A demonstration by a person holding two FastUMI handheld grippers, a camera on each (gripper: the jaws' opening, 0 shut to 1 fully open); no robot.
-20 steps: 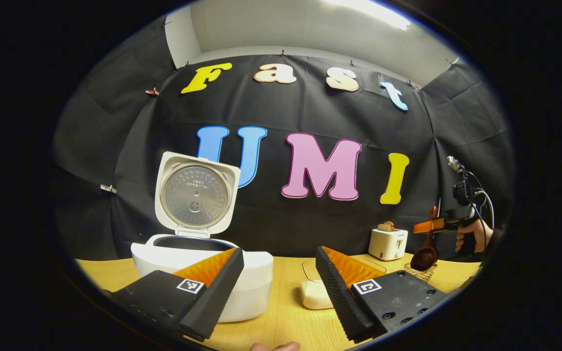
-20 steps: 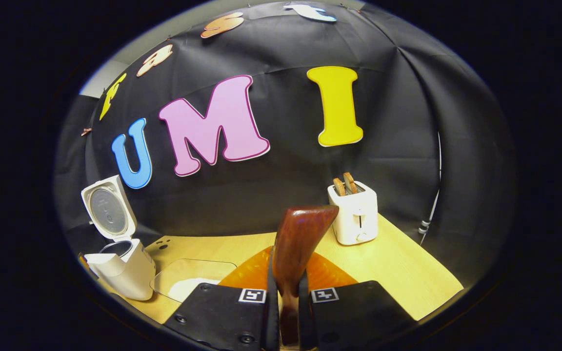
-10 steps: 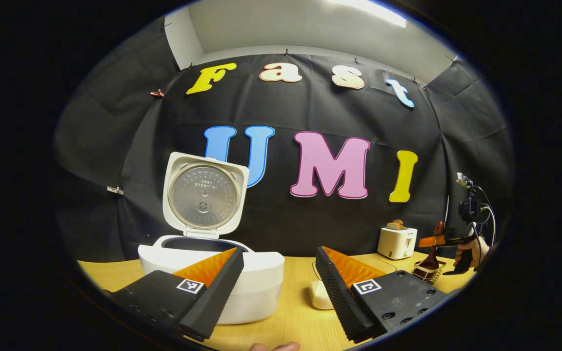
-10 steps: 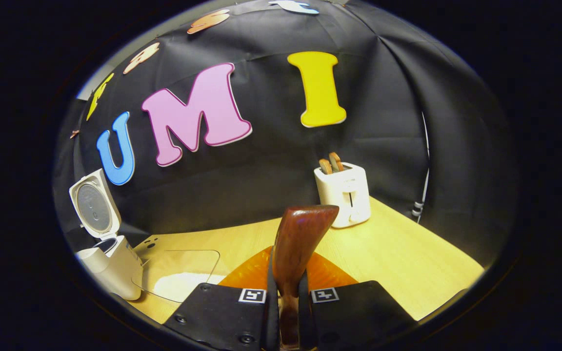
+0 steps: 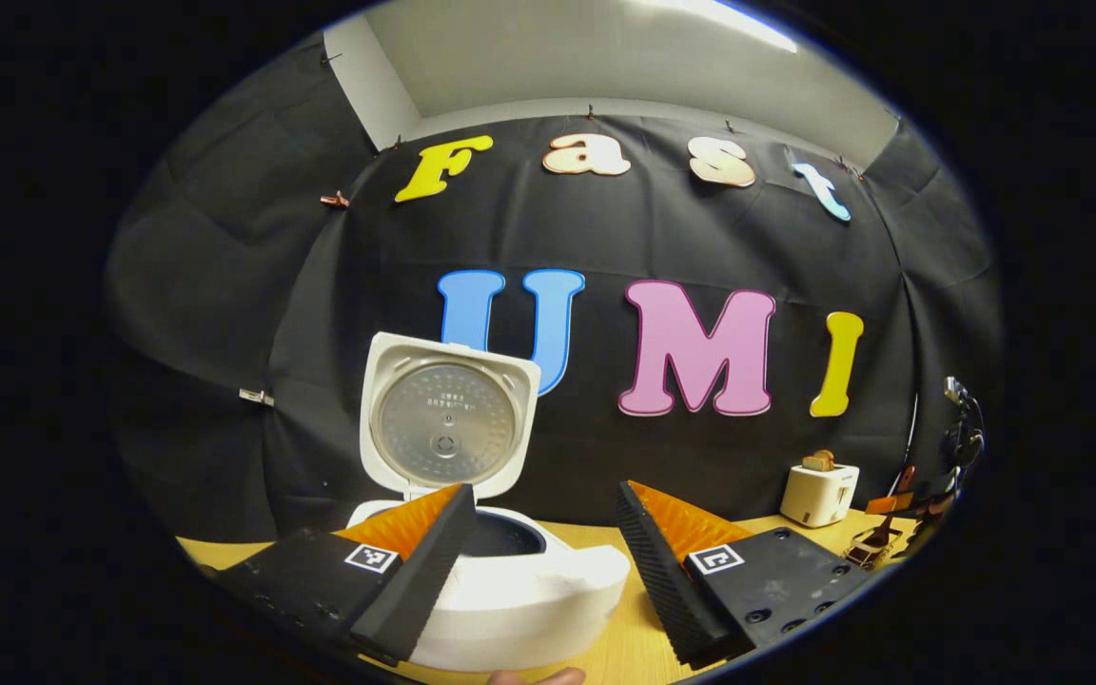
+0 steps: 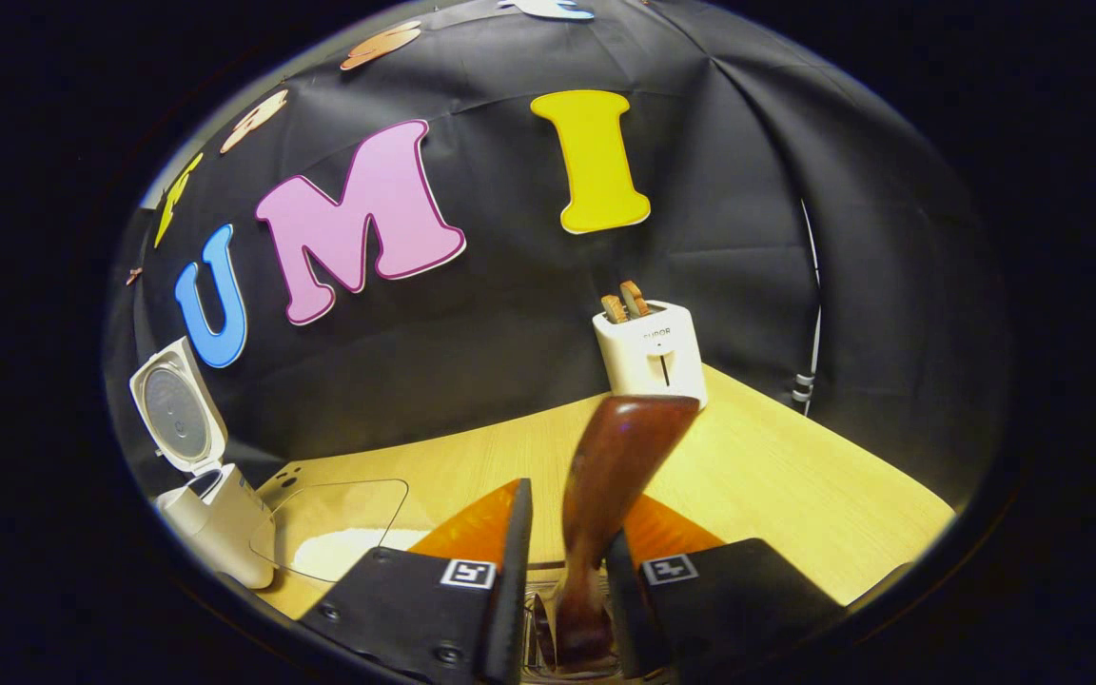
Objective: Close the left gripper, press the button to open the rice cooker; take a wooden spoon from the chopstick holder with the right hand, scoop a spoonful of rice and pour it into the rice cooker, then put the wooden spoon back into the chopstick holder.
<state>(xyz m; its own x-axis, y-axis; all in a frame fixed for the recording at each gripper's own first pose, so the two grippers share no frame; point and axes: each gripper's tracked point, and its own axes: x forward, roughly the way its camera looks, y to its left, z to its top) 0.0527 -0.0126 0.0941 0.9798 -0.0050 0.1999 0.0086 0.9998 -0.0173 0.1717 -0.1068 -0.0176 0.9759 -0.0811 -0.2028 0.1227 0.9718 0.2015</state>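
In the left gripper view the white rice cooker (image 5: 548,595) stands open, its lid (image 5: 448,428) upright, just beyond my left gripper (image 5: 545,495), which is open and holds nothing. Far right in that view, my right gripper (image 5: 895,502) hovers over the wire chopstick holder (image 5: 870,550). In the right gripper view the wooden spoon (image 6: 619,466) stands handle-up in the chopstick holder (image 6: 543,633), leaning right. My right gripper (image 6: 572,495) is open around the handle, with a gap on the left side. The rice cooker (image 6: 220,523) sits far left.
A clear tray holding white rice (image 6: 339,542) lies on the wooden table (image 6: 776,485) between the cooker and the holder. A white toaster (image 6: 651,352) with toast stands at the back by the black cloth wall. The toaster (image 5: 819,493) is small at the right.
My right gripper lowered the spoon into the holder and its fingers parted from the handle, which now leans right. The left gripper swung left, bringing the cooker closer to centre.
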